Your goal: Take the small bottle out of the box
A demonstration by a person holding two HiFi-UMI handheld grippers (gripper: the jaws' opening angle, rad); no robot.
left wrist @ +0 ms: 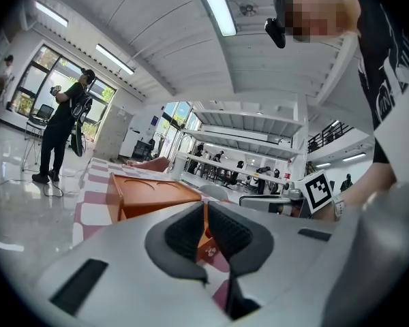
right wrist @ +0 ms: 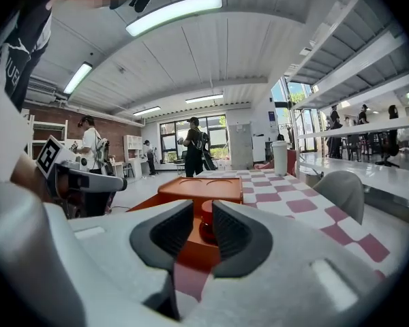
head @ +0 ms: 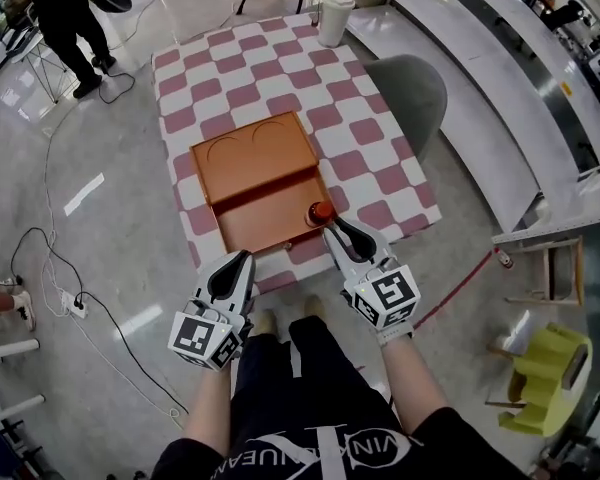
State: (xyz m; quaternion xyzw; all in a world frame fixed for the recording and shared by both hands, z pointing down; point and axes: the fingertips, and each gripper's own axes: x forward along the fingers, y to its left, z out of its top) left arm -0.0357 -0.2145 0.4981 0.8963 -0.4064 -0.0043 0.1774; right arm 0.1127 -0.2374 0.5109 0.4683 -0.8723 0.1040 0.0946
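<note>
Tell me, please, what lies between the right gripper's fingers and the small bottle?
Only the near wall of the orange box: in the right gripper view it hides the foot of the small bottle, which stands just beyond the open right gripper.

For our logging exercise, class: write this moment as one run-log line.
left tongs: shut | right tongs: open, before small bottle | small bottle: at orange box corner

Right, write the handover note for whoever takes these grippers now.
Left gripper: jaws closed to a sliver, empty, just short of the box.
Right gripper: jaws partly apart, empty, lined up on the small bottle but not yet around it.
Box: open on the checkered table; the bottle stands at its near right corner.
Done: box open. Left: grip the bottle and lift it out.
</note>
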